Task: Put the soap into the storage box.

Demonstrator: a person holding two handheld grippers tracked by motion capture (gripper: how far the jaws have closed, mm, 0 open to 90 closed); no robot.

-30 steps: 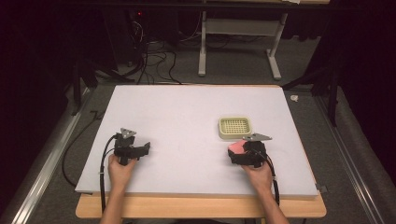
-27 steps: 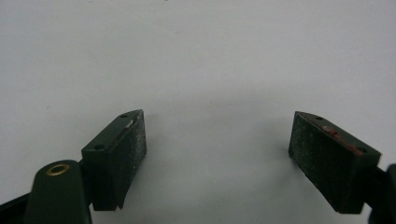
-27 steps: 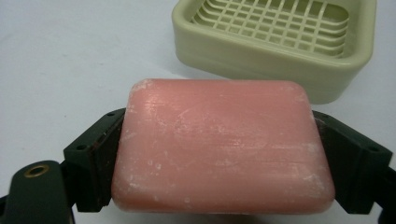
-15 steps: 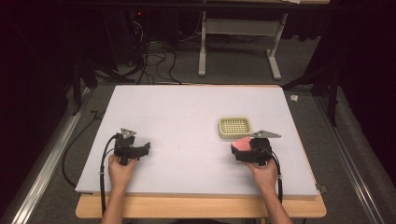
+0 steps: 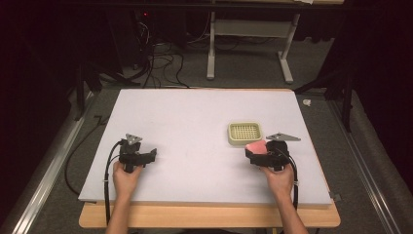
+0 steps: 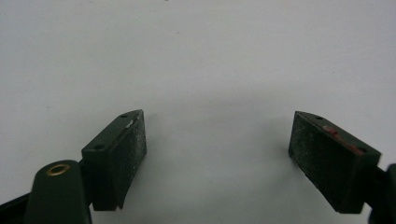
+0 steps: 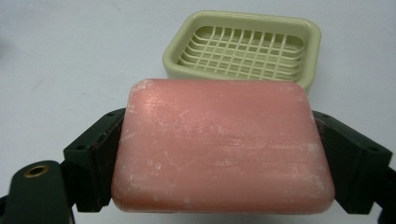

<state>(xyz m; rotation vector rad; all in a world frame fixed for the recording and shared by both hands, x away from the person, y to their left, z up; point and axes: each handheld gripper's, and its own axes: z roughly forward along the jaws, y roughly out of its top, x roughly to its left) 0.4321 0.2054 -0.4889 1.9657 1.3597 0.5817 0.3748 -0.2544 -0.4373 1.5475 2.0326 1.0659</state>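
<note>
A pink soap bar (image 7: 223,147) is pinched flat between the jaws of the right gripper (image 5: 267,154). A pale green soap dish (image 7: 245,46) is seen just beyond it, at 12 o'clock. The left gripper (image 6: 219,158) is held spread over the bare white tabletop (image 5: 195,122).

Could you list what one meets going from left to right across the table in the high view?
Left gripper → soap dish → right gripper, shut on the pink soap bar.
</note>
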